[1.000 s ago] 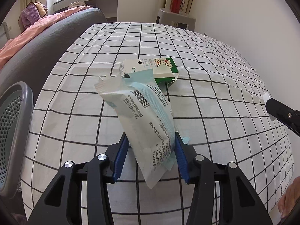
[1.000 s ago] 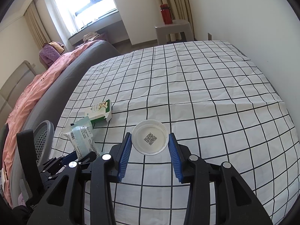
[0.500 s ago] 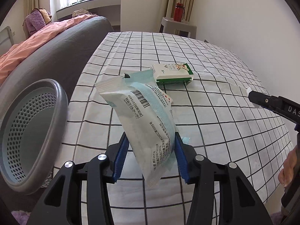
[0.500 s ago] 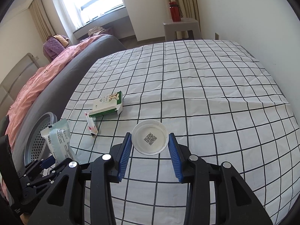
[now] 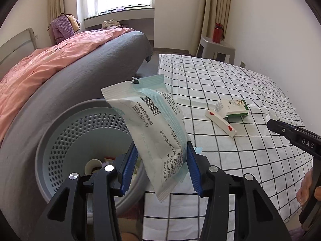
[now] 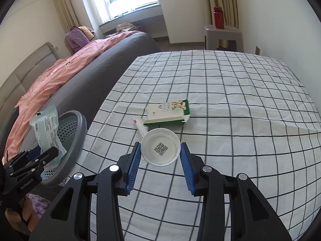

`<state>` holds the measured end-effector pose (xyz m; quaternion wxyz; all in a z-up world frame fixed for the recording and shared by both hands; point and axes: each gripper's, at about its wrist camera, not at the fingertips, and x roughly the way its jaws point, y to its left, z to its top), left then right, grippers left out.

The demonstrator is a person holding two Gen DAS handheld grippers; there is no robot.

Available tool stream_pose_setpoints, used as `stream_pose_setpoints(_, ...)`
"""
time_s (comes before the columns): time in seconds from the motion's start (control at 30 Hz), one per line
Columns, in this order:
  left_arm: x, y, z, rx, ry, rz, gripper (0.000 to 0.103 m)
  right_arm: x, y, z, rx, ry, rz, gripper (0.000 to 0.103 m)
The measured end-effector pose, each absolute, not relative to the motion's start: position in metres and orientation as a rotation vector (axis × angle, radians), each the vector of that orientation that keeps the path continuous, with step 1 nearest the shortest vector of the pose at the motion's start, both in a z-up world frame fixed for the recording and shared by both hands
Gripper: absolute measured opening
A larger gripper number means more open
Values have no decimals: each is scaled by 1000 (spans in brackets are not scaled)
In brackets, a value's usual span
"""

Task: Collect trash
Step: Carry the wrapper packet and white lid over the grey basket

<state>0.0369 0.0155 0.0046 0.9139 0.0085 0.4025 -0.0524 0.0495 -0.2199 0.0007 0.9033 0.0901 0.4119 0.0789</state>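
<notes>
The left tool [image 5: 160,166] has its blue pads pressed on both sides of a white and pale-green plastic wet-wipe packet with a barcode [image 5: 154,128], half open around it, and holds the packet tilted in the air. The packet hangs right beside the grey perforated plastic trash basket [image 5: 66,140], over its near rim; inside the basket lie a small cup and other scraps. The right tool [image 6: 160,160] grips a round white plastic lid with a QR code [image 6: 160,149] between its pads, above the worktop covered in a white cloth with black grid lines [image 6: 230,100], to the right of the basket. Further right of the basket, on the cloth, lie a flattened green and white carton [image 6: 168,111] and, touching it, a narrow white sachet with red marks [image 5: 220,123].
</notes>
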Motion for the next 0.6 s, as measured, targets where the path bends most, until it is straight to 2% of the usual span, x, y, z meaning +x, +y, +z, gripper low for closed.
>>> stream_pose_setpoints(0.6, 48, 118, 12, -25, 799, 44, 47, 85, -80, 8, 130, 820, 375, 39)
